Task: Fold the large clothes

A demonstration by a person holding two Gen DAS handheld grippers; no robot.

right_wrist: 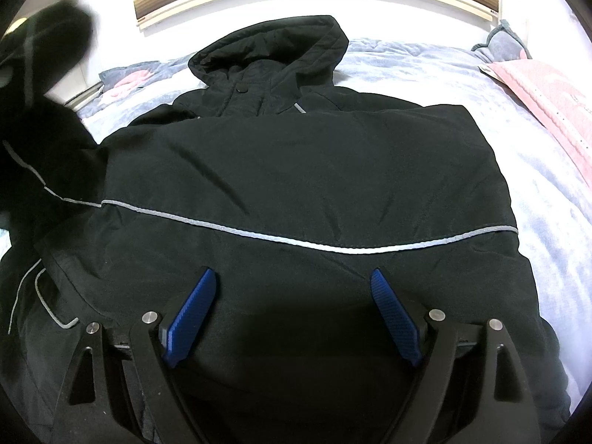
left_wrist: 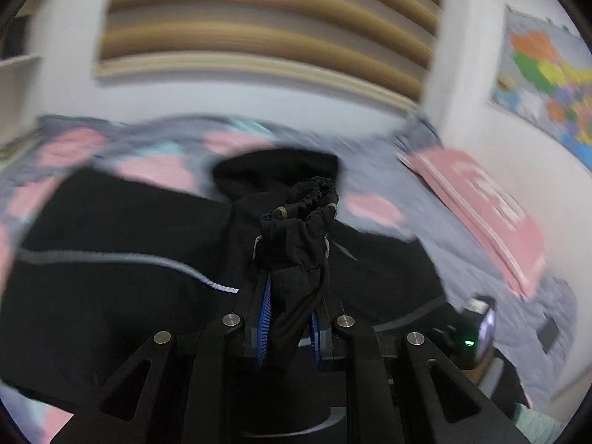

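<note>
Sleeve-fold step: left gripper (left_wrist: 290,259) clamped on elastic cuff (left_wrist: 303,203), lifted. Right gripper (right_wrist: 292,285) apart over jacket (right_wrist: 296,170). Next: carry cuff toward 3 o'clock across body.

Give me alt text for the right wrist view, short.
A black hooded jacket lies flat on a bed with a pale blue quilt, hood farthest from the camera, a reflective grey stripe crossing its body. The right gripper hovers low over the near part of the jacket, blue fingers spread open and empty.
</note>
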